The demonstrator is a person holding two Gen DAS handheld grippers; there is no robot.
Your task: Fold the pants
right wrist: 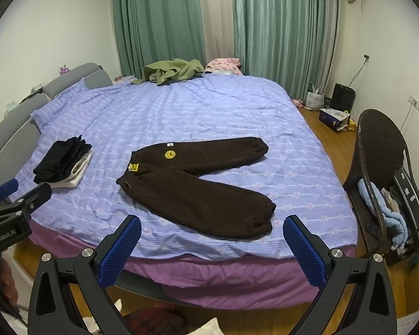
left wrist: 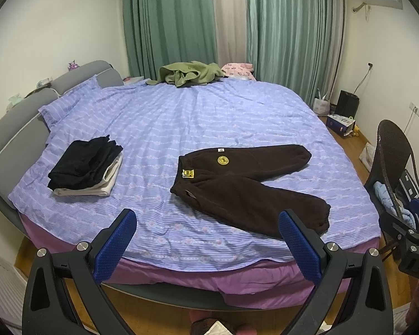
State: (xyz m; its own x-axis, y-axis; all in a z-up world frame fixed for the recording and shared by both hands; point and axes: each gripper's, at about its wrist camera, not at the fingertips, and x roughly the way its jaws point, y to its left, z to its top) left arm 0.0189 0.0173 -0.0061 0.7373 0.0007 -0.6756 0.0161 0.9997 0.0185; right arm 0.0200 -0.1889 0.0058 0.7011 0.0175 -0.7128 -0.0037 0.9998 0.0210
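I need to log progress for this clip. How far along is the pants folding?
Done: a stack of folded black and cream clothes sits on the striped purple bedspread. In hand: nothing; the left gripper and right gripper are open, off the bed. Left: the dark brown fleece pants lie flat with legs spread, unfolded.

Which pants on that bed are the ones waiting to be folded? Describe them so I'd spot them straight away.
Start at the big bed with the lilac striped sheet. Near its front edge lie the dark brown fleece pants, spread flat with both legs splayed. Unlike the folded black stack to their left or the crumpled green garment at the far side, they carry a round yellow badge.
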